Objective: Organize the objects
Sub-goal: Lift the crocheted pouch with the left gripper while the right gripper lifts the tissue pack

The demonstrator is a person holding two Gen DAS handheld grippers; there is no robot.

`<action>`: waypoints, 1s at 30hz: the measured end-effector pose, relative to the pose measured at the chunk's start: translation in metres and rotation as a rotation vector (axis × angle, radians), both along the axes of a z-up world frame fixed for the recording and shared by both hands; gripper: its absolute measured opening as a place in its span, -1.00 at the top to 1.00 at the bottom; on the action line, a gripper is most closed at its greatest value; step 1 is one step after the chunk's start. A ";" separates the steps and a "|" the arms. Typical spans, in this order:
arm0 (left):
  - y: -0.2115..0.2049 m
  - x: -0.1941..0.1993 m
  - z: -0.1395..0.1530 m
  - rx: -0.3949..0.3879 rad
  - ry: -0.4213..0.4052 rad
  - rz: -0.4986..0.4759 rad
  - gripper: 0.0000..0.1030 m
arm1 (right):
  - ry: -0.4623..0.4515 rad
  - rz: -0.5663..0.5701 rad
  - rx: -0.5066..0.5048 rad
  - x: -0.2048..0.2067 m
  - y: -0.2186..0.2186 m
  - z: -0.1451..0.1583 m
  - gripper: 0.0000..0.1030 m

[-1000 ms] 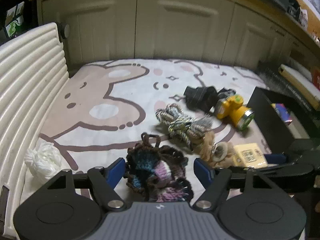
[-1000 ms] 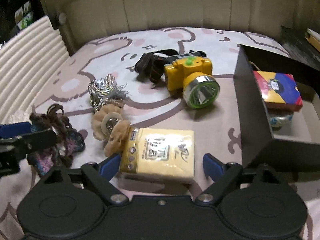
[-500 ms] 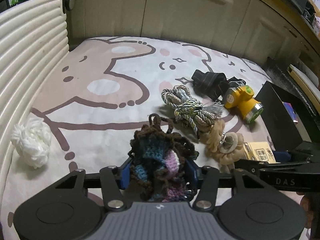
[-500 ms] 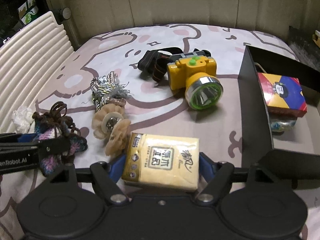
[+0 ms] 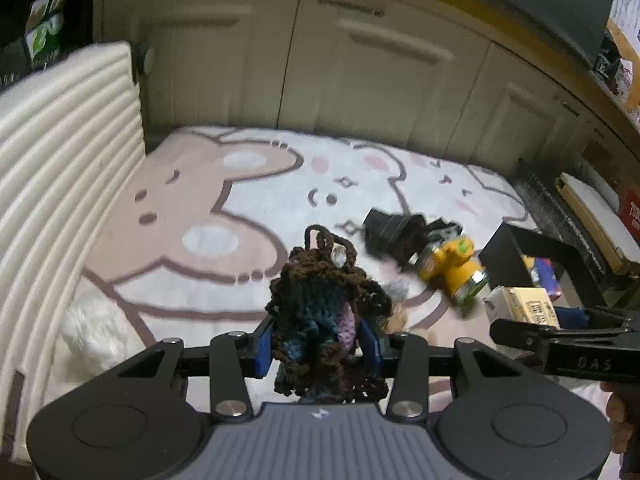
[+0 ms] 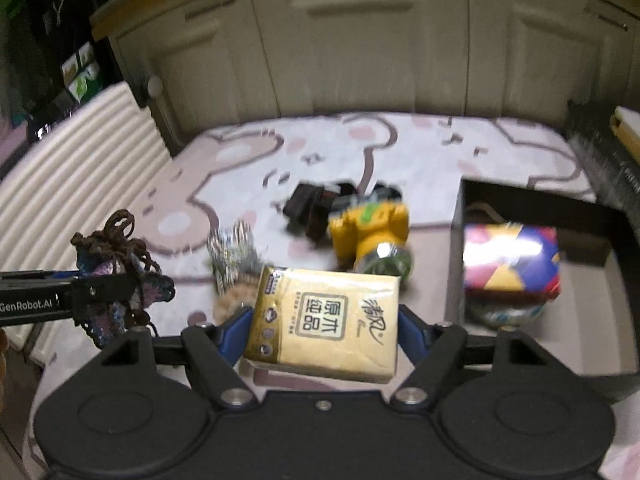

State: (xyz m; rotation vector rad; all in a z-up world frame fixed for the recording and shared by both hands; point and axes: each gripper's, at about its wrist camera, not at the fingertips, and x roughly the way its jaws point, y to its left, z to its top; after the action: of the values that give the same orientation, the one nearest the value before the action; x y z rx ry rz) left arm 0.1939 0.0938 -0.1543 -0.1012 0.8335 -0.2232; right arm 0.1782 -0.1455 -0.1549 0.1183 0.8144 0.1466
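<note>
My left gripper (image 5: pixel 318 338) is shut on a dark knitted yarn piece (image 5: pixel 320 312) and holds it above the bed; the piece also shows in the right wrist view (image 6: pixel 116 276). My right gripper (image 6: pixel 326 326) is shut on a yellow tissue pack (image 6: pixel 326 320), lifted off the bed, left of the black box (image 6: pixel 528 196); the pack also shows in the left wrist view (image 5: pixel 526 306). A yellow headlamp (image 6: pixel 370 236) with its black strap (image 6: pixel 312 208), a twisted rope bundle (image 6: pixel 232 254) and a tan fuzzy item (image 6: pixel 234 300) lie on the bed.
The black box holds a colourful packet (image 6: pixel 510 258). A white ribbed headboard (image 5: pixel 60 184) stands at the left, with a white fluffy ball (image 5: pixel 96 324) by it. Cream cabinet doors (image 5: pixel 320 68) rise behind the cartoon-print sheet (image 5: pixel 224 208). Dark shelving (image 5: pixel 592 208) runs at right.
Both grippers have risen off the bed with their loads. The yarn piece and the tissue pack now hang clear of the sheet.
</note>
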 end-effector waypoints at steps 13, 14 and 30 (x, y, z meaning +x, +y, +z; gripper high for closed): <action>-0.029 -0.016 0.070 0.017 -0.063 -0.062 0.14 | -0.116 -0.065 0.015 -0.020 -0.035 0.076 -0.47; -0.031 -0.019 0.075 0.016 -0.066 -0.068 0.14 | -0.119 -0.070 0.015 -0.023 -0.037 0.079 -0.47; -0.098 -0.040 0.140 0.021 -0.151 -0.224 0.14 | -0.177 -0.151 0.028 -0.065 -0.101 0.129 -0.47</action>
State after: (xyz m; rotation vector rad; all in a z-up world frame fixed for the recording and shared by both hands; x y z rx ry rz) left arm 0.1543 -0.0042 -0.0139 0.0292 0.6958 -0.4275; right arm 0.1131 -0.2463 -0.0261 0.1898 0.6240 0.0253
